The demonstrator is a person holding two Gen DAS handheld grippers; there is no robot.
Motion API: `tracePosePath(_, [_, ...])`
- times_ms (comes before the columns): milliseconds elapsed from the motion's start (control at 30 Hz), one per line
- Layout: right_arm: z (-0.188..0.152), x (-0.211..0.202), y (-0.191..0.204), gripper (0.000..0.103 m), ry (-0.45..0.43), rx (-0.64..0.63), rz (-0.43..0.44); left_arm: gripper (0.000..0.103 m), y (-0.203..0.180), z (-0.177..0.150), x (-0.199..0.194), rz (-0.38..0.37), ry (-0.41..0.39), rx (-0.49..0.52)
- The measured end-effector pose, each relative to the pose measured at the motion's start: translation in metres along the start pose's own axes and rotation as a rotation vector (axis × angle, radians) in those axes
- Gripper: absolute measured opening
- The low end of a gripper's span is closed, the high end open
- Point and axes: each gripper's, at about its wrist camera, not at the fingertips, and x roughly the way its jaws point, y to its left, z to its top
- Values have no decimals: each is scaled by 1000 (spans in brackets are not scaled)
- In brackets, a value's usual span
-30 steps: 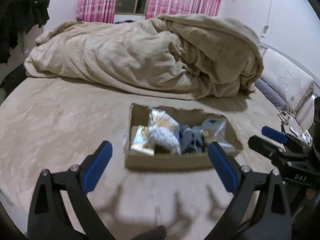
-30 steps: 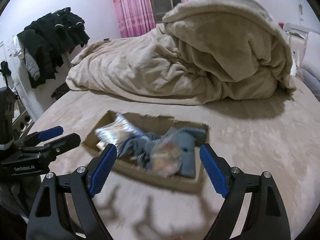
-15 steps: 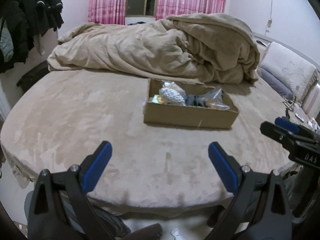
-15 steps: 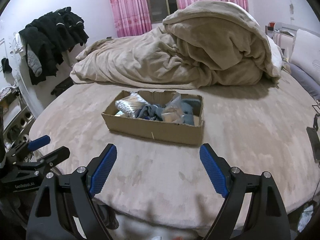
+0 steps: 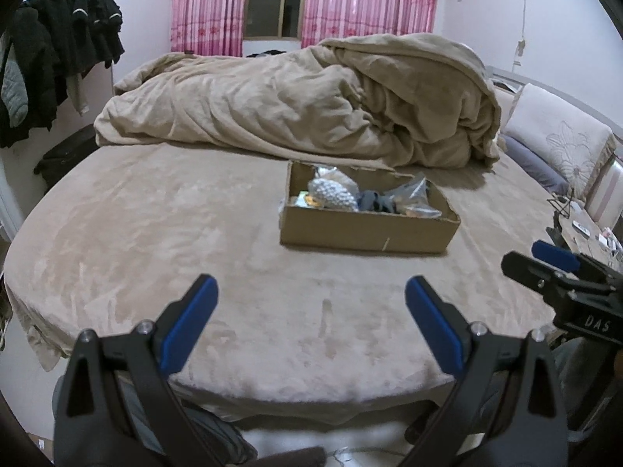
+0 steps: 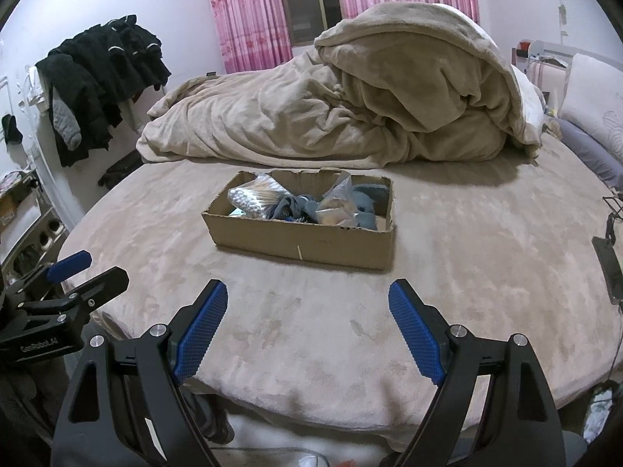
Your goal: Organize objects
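Both tools hang released and empty over the near edge of the bed: the left tool (image 5: pixel 309 311) and the right tool (image 6: pixel 307 319) each show blue pads spread wide with nothing between them, well apart from the work.

Largest first, the bed (image 5: pixel 155 233) carries a soft plush cover that will likely give under any push, so sliding things across it looks unreliable. A heaped blanket (image 5: pixel 311 105) fills the 12 o'clock side.

The cardboard box (image 6: pixel 303 243) sits mid-bed, at about 12 o'clock from the right tool and 1 o'clock from the left. Its walls look thin and light, with a torn far rim; a pinch on the near wall or a corner would probably hold it, though the wall may bend.

Inside, a grey cloth (image 6: pixel 366 216) lies at the box's 3 o'clock end: soft, limp, best gathered at a fold. Next, a bag of white beads or pellets (image 5: pixel 335 194), at the 9 o'clock end, seems light and slippery, likely to shift in the grip; take a bunched part of the bag. A clear crinkled packet (image 6: pixel 335 206) rests in the middle, light and slick, so pinch it at an edge. What it holds I cannot tell.
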Motion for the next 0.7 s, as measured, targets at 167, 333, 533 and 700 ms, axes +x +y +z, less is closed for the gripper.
tracePosePath(167, [0, 1, -1, 87, 0, 1, 0, 98, 3, 1, 3, -6, 4, -5])
tracePosePath(333, [1, 2, -2, 87, 5, -3, -4, 98, 1, 1, 7, -5, 10, 0])
tracePosePath(533, [1, 2, -2, 87, 6, -1, -3, 98, 8, 3, 12, -2, 25, -25])
tracePosePath(700, [3, 6, -5, 87, 9, 0, -9, 98, 10, 3, 13, 2, 23, -28])
